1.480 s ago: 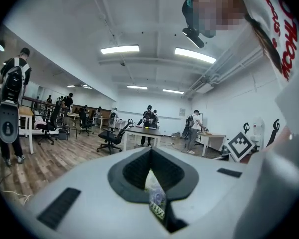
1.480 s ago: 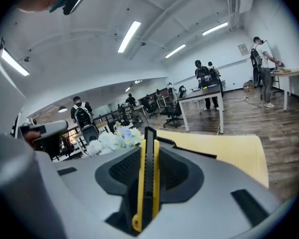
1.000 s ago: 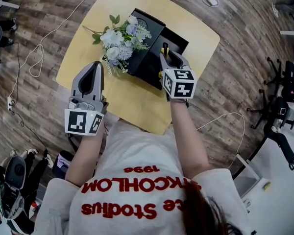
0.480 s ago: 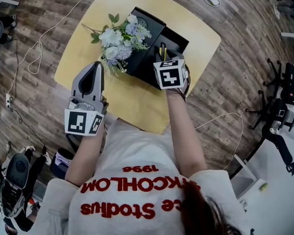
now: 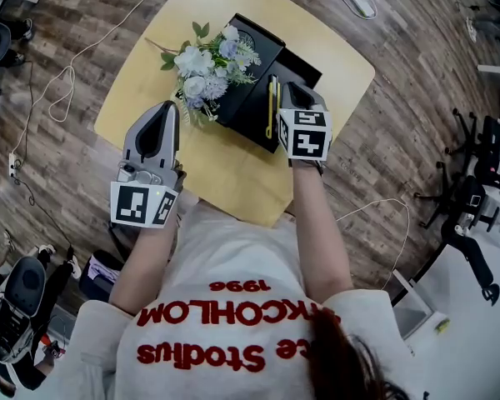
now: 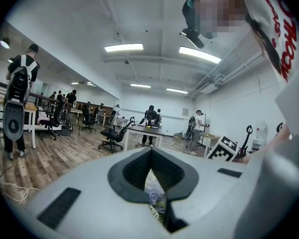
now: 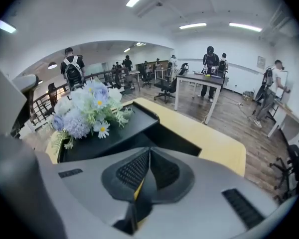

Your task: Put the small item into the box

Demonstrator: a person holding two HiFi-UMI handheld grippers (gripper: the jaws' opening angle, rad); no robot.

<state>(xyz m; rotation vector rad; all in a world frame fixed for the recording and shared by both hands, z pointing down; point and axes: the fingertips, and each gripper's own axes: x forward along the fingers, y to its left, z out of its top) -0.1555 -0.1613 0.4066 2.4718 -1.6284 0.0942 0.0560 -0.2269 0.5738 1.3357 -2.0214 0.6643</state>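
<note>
Yellow slender stick [image 5: 271, 107] lies on the black rectangular box [image 5: 304, 67], just beside our closed right claw [image 5: 294, 92]; our left claw [image 5: 164, 108], also closed, is over the yellow surface [image 5: 225, 167].

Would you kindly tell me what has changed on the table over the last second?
The right gripper tipped in over the black box, then drew back to the right, off the yellow stick, which now lies along the box at full length beside the shut tongs; it looks let go. The left gripper, the flowers and the table stayed put.
</note>
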